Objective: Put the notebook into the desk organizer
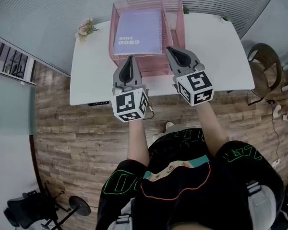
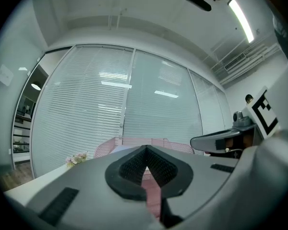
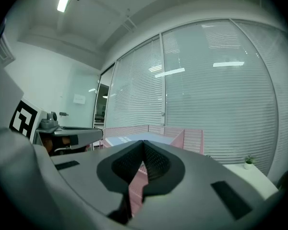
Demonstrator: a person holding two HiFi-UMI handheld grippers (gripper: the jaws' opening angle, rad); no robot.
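A lavender spiral notebook (image 1: 138,31) lies flat in the top tray of the pink wire desk organizer (image 1: 177,20) at the back of the white table (image 1: 216,51). My left gripper (image 1: 130,60) hovers in front of the organizer's near left corner, shut and empty. My right gripper (image 1: 172,51) is level with it at the near right corner, also shut with nothing in it. In the left gripper view the closed gripper (image 2: 146,149) points at the organizer (image 2: 134,142); the right gripper view shows its closed gripper (image 3: 144,144) with the notebook (image 3: 127,139) beyond.
A small bunch of flowers (image 1: 86,28) sits at the table's back left, and a tiny plant (image 1: 225,17) at its back right. A round chair (image 1: 265,66) stands to the right on the wooden floor. A black stand (image 1: 43,207) is at lower left.
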